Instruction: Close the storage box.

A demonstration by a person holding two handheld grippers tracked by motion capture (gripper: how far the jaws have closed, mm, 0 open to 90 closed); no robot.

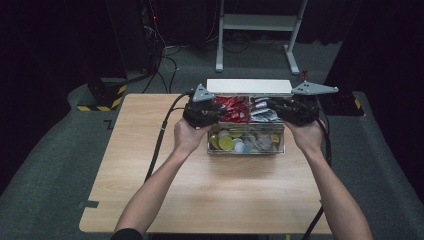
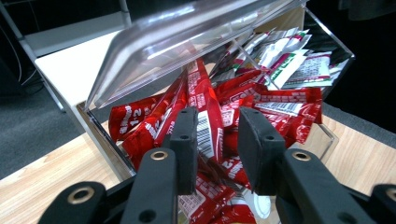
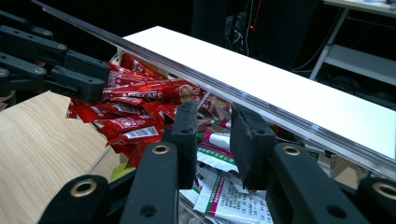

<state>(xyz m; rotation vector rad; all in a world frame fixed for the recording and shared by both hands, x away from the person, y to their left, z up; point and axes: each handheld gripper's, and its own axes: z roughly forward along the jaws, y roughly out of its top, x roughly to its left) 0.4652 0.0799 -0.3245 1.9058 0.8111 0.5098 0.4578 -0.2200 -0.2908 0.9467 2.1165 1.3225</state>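
A clear plastic box [image 1: 247,149] stands at the table's far edge with its lid [image 1: 249,86] raised. Red sachets [image 1: 232,107] fill the back left compartment, white-and-green sachets [image 1: 261,114] the back right, and round capsules [image 1: 227,142] the front. My left gripper [image 1: 217,112] reaches in over the red sachets [image 2: 140,121] under the lid [image 2: 187,37]. Its jaws [image 2: 218,116] stand a narrow gap apart, with no pad pressing on a sachet. My right gripper [image 1: 272,107] hovers over the white-and-green sachets [image 3: 224,191], its jaws [image 3: 215,109] narrowly apart and holding nothing. The left gripper [image 3: 100,79] also shows across the box.
The box sits on a wooden table [image 1: 210,200] with bare room in front and to the left. Cables trail from both grippers off the table's sides. A white desk frame [image 1: 260,25] and a yellow-black striped base [image 1: 107,97] stand on the floor behind.
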